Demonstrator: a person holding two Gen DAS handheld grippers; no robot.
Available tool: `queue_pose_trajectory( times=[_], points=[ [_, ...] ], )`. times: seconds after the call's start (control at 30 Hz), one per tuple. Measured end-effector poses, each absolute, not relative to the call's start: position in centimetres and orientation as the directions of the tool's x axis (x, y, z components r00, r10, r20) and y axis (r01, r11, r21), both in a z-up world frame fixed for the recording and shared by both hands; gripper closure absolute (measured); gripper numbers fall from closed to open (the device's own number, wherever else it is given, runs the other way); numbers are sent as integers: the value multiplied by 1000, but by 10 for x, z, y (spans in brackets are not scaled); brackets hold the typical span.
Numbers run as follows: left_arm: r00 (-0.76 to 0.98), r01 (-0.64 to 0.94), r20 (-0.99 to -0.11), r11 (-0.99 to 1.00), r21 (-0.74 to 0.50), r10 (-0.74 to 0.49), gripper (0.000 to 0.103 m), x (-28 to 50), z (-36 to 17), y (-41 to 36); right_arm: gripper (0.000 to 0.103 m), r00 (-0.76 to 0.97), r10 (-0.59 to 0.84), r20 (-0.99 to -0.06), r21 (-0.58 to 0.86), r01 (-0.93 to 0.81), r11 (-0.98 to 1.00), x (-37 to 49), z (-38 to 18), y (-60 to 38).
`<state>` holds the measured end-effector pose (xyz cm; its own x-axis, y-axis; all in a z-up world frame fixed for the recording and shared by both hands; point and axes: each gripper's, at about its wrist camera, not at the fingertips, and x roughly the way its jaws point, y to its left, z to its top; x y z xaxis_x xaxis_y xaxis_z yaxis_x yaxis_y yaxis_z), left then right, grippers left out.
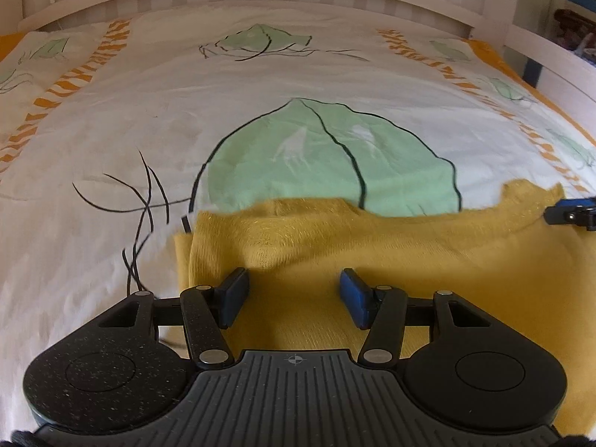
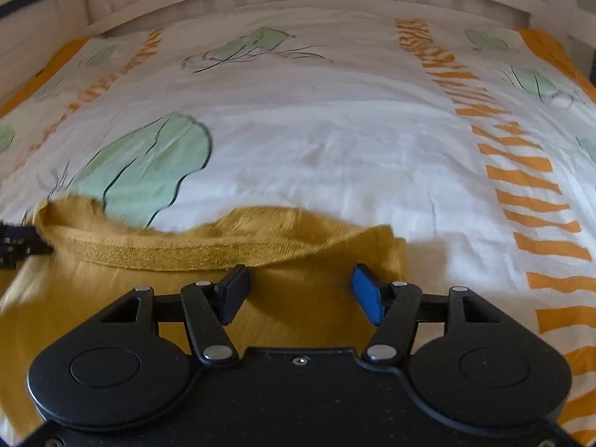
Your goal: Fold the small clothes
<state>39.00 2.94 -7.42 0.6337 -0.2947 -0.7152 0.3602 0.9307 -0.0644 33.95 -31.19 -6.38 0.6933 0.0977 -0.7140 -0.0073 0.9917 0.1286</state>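
While both tongs (left, right) gape, a mustard garment lies on the leaf-printed bedspread.

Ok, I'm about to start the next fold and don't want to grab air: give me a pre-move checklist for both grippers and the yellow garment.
1. Left gripper open: ok.
2. Right gripper open: ok.
3. Both grippers over the yellow garment: ok.
4. Fabric between the fingers, ready to pinch: cannot tell.
5. Garment lying flat on the bedspread: not ok, ribbed hem is wavy and bunched.
6. Bedspread ahead free for the fold: ok.
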Motion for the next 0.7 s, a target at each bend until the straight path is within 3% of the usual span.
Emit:
queue_pose_trajectory(
  times=[0.47, 0.7],
  points=[
    [632, 253, -732, 961, -115, -254, 47, 411, -77, 36, 33, 761, 87, -643, 222, 76, 972, 340, -78, -322],
    [623, 199, -747, 971, -134, -231, 40, 387, -62, 39, 16, 800, 75, -595, 159, 25, 987, 334, -85, -309]
  ],
)
